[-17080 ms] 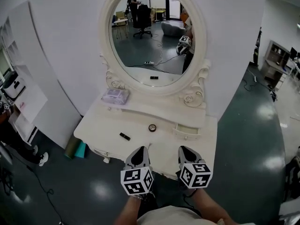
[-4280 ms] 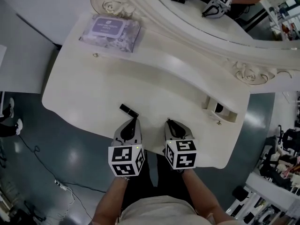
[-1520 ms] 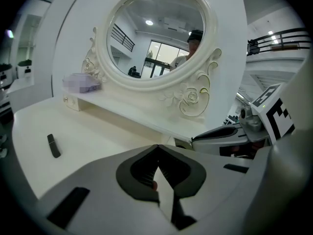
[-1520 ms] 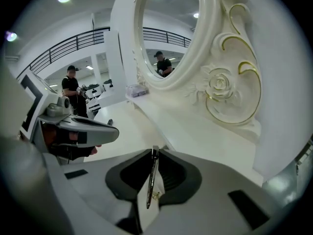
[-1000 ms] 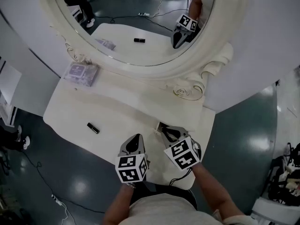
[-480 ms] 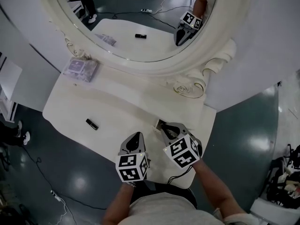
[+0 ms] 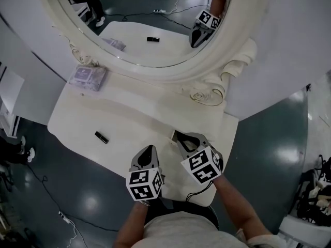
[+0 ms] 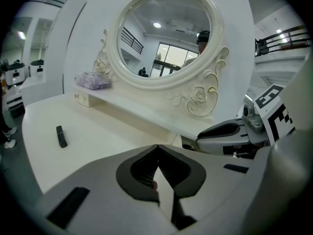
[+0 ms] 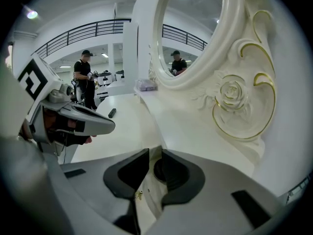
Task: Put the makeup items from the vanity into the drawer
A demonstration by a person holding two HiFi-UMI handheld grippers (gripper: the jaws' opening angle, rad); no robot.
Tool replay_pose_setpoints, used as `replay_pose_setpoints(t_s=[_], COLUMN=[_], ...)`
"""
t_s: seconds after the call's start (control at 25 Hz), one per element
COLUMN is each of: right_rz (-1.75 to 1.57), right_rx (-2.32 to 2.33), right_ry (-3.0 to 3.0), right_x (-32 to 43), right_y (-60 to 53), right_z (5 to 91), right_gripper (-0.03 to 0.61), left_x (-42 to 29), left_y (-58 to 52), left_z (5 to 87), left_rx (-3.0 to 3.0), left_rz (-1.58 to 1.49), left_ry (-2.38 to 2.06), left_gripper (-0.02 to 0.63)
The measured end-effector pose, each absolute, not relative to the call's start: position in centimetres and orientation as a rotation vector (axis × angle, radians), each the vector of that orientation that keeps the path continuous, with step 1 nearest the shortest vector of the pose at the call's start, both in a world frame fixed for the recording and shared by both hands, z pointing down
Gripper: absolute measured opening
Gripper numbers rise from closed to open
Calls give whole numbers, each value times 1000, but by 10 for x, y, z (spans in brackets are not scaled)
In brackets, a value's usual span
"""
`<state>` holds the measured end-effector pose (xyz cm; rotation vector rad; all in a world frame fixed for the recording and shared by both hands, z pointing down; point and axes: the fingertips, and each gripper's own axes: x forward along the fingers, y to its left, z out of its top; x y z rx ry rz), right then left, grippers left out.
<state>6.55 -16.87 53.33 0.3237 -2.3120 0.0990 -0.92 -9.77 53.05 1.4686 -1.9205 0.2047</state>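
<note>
Right gripper (image 9: 152,153) poised over the open drawer (image 9: 145,185), jaws just eased partly apart. Round dark compact (image 9: 161,171) apparently released inside, between them. Left gripper (image 8: 157,148) closed, empty. Next: fetch black tube (image 7: 101,137), left-centre on vanity (image 7: 134,123).

Bare vanity top (image 7: 129,123) around black tube (image 7: 101,137), mirror frame (image 7: 170,75) at back.

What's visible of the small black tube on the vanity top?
The black tube is short, slim and dark all over, plastic by its look. It lies flat on the white vanity top, near the front edge, apart from and left of the left gripper. Only the tabletop touches it. The mirror reflects it.
</note>
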Motion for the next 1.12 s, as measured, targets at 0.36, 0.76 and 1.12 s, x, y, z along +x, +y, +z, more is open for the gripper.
replay_pose_setpoints(t_s=[0.36,0.76,1.12], right_rz=[289,386,420], right_rx=[407,549,622], right_ry=[-2351,-2362,-2376], right_x=[68,64,51], right_y=[-168,-165,-146], right_z=[531,520,511], right_gripper=[87,70,40], left_x=[-13,-28,-49], left_y=[-91,-84,-77], left_z=[527,513,501], left_rx=[1477,1511,1553], left_rz=[207,210,203], left_ry=[-1919,-1929,-1928], left_gripper=[6,5,6])
